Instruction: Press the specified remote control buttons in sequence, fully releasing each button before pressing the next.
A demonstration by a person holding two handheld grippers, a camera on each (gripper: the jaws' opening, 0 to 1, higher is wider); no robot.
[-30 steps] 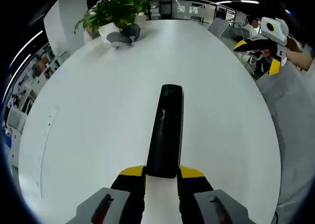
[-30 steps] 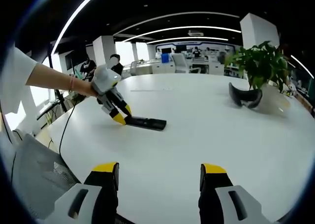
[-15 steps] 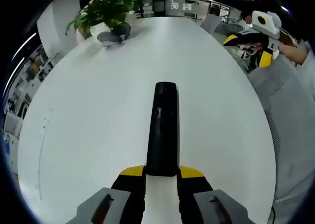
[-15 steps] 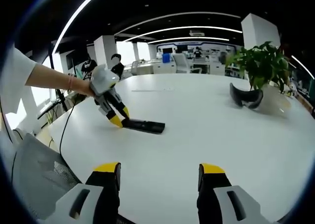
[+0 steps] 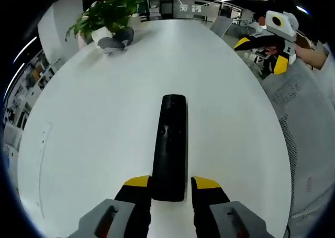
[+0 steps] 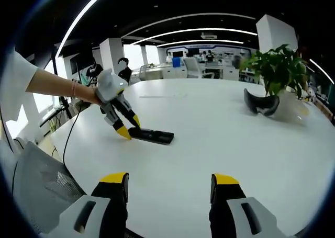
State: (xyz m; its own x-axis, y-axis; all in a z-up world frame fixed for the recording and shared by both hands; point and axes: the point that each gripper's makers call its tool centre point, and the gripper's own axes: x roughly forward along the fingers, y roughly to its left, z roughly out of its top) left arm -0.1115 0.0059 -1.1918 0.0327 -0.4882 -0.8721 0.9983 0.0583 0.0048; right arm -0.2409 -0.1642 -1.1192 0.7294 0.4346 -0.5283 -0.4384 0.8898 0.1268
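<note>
Your left gripper (image 5: 168, 184) has loosened since a second ago, jaws now spread beside the remote (image 5: 170, 144), right gripper (image 6: 166, 184) spread wide, white table (image 6: 251, 144), potted plant (image 6: 278, 65) far ahead.

Bright overhead ceiling strip lights (image 6: 172, 31), soft shadows, sharp centre, fisheye-warped edges

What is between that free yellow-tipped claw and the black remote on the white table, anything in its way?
Nothing visible is. In the right gripper view, bare white table lies between the right gripper, its fingers apart, and the black remote. The left gripper is at the remote's near end. The plant and dark curved object sit far aside.
</note>
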